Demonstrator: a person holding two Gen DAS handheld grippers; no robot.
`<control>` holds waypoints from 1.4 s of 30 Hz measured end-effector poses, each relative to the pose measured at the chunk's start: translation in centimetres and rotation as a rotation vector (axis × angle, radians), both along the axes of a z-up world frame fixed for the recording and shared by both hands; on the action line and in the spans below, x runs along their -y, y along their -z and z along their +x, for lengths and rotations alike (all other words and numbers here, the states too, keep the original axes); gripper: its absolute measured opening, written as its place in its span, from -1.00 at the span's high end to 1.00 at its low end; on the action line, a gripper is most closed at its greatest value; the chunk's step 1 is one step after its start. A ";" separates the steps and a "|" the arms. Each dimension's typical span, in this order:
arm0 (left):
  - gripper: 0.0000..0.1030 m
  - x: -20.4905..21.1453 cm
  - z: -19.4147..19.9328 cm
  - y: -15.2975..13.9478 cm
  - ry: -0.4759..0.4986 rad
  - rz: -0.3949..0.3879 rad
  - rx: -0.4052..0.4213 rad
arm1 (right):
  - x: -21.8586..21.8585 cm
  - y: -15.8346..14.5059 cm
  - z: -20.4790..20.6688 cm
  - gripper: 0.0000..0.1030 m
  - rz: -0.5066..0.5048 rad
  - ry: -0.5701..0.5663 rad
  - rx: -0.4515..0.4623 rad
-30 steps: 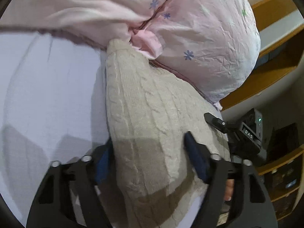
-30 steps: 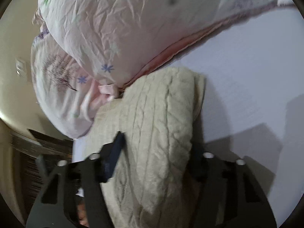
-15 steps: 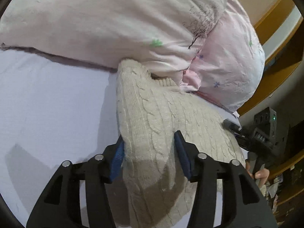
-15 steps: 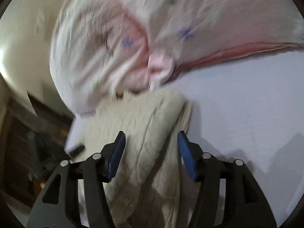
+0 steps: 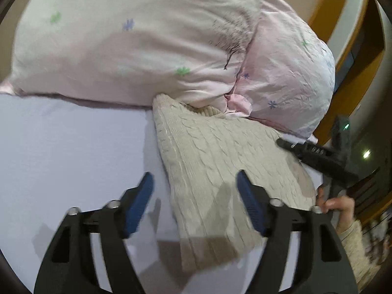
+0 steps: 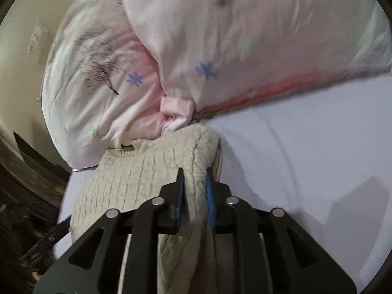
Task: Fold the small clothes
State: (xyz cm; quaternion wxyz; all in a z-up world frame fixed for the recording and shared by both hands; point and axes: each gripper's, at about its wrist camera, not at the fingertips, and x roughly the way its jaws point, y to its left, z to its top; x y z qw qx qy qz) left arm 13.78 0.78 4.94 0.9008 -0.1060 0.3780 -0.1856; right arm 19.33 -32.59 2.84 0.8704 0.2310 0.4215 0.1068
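Partly folded knit sweater on bed — right hand-held gripper pinches its edge, left hand-held gripper gapes wide — folds remain.

Only one bit of writing shows. Small pale letters sit on black body of right gripper, seen at right edge of left wrist view. Letters look like "DAS", but blurry here, so not sure. No words on cream knit sweater. No words on pink pillows, only little flower prints and dark twig drawing. Right wrist view has no letters or numbers to read.
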 end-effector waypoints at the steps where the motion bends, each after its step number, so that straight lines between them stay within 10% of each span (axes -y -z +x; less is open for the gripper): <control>1: -0.80 -0.1 -1.4 -0.3 -0.008 0.028 0.019 | 0.1 -1.1 -0.9 0.29 -0.045 0.020 0.034; 2: -0.85 -0.2 -2.2 -0.4 -0.015 0.045 0.025 | 0.2 -2.7 -2.5 -0.38 -0.093 0.037 0.089; 4: -0.97 -0.1 -4.1 -0.2 -0.033 0.102 0.023 | 0.8 -4.8 -5.4 -0.97 -0.158 0.079 0.161; 10: -0.97 1.3 -6.4 2.9 -0.075 0.237 -0.082 | -0.6 -5.0 -14.1 -0.96 -0.481 0.082 0.115; 23: -0.97 3.4 -6.8 5.7 -0.121 0.384 -0.109 | -8.1 3.0 -14.2 -0.96 -0.513 -0.089 -0.112; 42: -0.97 3.1 -6.9 5.8 -0.134 0.386 -0.101 | -8.1 3.0 -14.8 -0.97 -0.498 -0.061 -0.109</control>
